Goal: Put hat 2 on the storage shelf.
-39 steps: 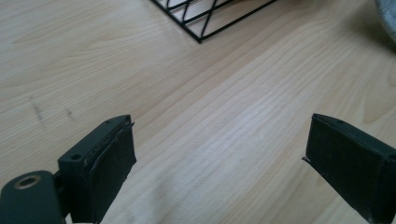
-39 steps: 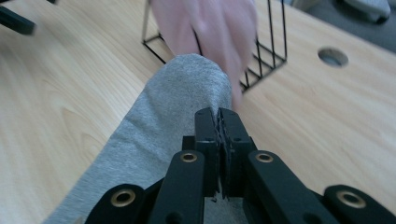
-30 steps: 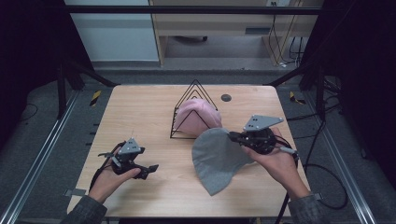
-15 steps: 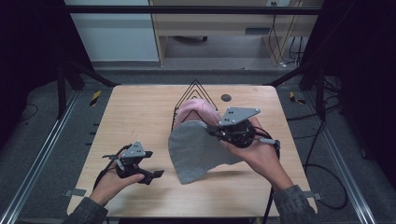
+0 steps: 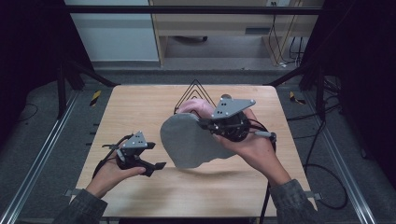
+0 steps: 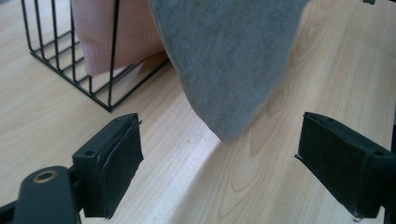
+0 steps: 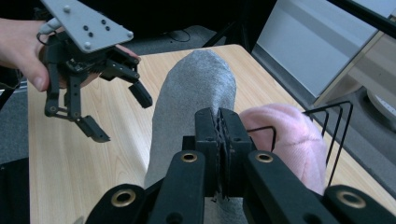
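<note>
A grey knitted cloth (image 5: 189,140) hangs above the middle of the wooden table (image 5: 140,107). My right gripper (image 5: 203,123) is shut on its upper edge. In the right gripper view the jaws (image 7: 219,126) meet on the grey cloth (image 7: 191,93). Behind it a pink knitted hat (image 5: 196,106) lies in a black wire rack (image 5: 194,86). My left gripper (image 5: 156,156) is held low at the front left, open. Its jaws (image 6: 219,163) have just been closing a little, with nothing between them. The grey cloth's tip (image 6: 229,60) hangs ahead of them.
The wire rack (image 6: 70,70) with the pink hat (image 6: 107,37) stands at the table's far middle. Metal frame rails run along both sides of the table. Beyond the far edge are a floor with cables and a shelf unit.
My right gripper has carried the grey cloth up and to the left, in front of the rack. The left hand has risen a little off the table.
</note>
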Available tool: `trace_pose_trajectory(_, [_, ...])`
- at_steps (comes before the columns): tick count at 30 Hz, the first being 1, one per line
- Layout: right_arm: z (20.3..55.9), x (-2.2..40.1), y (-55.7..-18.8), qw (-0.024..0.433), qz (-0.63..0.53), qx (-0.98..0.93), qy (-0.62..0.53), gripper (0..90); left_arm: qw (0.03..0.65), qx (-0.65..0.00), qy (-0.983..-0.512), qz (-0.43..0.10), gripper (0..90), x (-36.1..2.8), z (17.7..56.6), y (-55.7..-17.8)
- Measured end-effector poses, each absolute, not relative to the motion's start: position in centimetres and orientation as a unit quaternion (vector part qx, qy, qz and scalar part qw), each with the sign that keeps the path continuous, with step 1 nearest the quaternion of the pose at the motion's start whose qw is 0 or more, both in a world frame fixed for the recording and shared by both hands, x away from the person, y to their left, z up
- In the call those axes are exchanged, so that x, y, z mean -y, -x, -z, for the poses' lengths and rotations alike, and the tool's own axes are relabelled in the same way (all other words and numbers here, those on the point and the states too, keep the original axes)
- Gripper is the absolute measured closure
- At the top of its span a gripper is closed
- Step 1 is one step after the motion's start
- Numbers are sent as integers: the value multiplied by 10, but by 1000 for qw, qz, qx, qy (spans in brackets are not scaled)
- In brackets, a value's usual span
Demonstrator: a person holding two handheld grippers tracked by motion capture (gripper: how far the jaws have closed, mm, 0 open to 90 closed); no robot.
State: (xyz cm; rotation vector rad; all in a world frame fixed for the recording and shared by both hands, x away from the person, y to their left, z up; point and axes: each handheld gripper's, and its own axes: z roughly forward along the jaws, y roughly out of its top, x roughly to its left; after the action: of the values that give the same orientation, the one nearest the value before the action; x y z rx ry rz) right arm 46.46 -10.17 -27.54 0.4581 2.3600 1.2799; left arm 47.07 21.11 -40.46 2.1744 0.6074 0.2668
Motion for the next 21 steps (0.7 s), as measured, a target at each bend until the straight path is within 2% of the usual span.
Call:
trace_pose_trajectory(4, [266,101,-462,209,-464,-846,-160,878,421,-231,-870,-109,145,-206,394,-478])
trace_pose_trajectory(12, [265,100,-462,206,-466,-845,-160,878,441,-212,-868,-88,236,-181,390,-499])
trace_pose_trajectory(21, [264,102,-461,205,-464,-847,-158,878,445,-207,-868,-83,225,-164,394,-511])
